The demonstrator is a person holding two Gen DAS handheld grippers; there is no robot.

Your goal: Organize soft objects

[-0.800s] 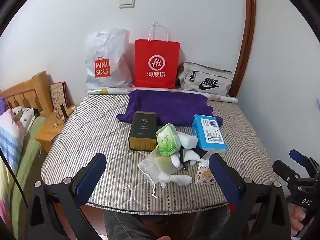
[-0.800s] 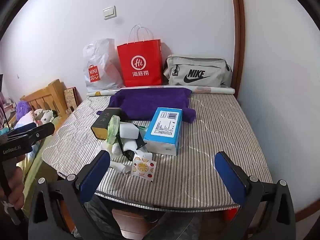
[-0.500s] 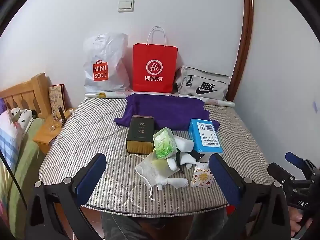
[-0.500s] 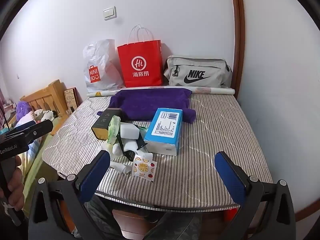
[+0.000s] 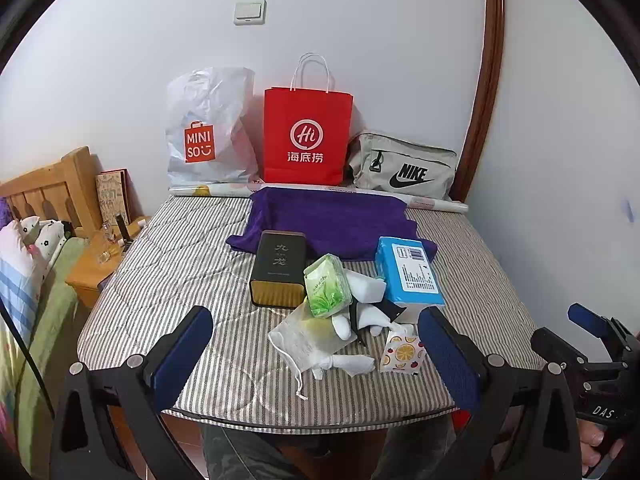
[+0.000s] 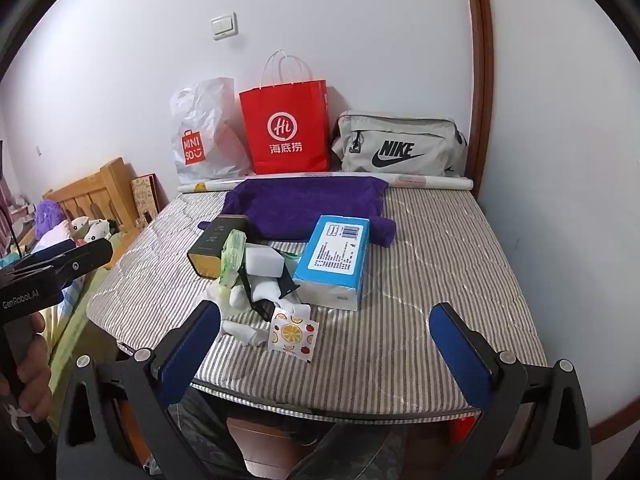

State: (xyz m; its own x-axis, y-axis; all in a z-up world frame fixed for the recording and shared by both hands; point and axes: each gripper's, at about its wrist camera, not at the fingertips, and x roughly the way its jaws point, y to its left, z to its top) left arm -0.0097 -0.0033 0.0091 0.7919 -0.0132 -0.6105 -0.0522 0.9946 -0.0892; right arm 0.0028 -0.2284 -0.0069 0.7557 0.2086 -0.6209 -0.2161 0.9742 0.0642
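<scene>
Both tools released above the mattress edge.
My left gripper (image 5: 316, 344) and right gripper (image 6: 326, 340) gape empty before the cluttered pile (image 5: 344, 320).

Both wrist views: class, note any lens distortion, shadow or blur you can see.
Left wrist view: the door frame bows, corners go black, red bag sharp. Right wrist view: same curved frame; the mattress edge bends; soft, even light.

The left gripper (image 5: 316, 354) and the right gripper (image 6: 324, 350) both tilt downward, each with its blue-padded fingers (image 5: 182, 354) spread wide and nothing between them. A hand (image 6: 30, 364) grips the left gripper's handle at the right wrist view's left edge.
</scene>
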